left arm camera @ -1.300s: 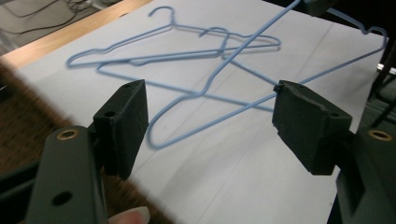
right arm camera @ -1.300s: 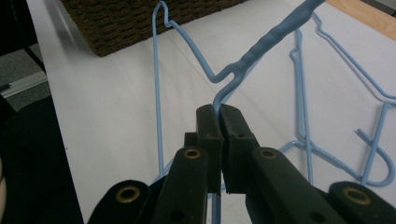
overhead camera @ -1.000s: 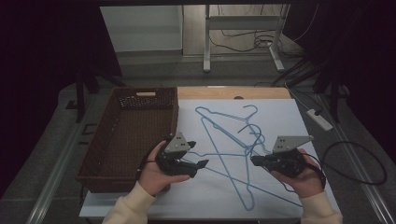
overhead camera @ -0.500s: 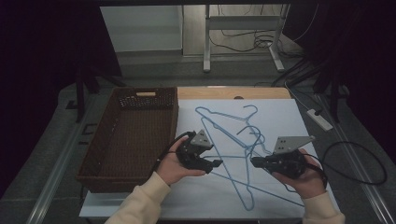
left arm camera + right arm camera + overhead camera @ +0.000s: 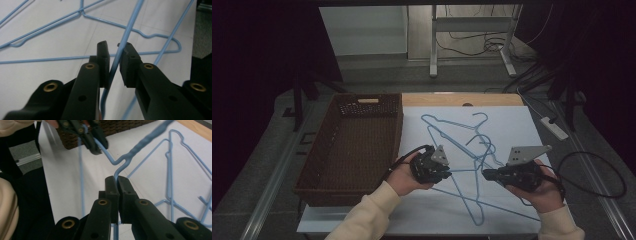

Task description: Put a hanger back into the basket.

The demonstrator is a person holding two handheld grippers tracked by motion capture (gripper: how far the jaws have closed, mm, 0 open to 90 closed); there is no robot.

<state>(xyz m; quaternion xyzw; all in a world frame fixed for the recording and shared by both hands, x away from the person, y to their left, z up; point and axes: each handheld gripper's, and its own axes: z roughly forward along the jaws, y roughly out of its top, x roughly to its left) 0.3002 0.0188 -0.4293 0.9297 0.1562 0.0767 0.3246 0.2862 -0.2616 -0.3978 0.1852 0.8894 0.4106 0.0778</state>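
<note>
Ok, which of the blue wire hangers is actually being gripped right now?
The nearest hanger, the one that both grippers are on. The right gripper clamps its wire just below the twisted neck; the left gripper straddles another stretch. The other hangers lie untouched farther back.

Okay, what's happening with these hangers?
A person works a pile of light-blue wire hangers on a white table beside a brown woven basket. The right gripper is clamped on one hanger's wire below its twisted neck. The left gripper straddles a wire, jaws slightly apart.
</note>
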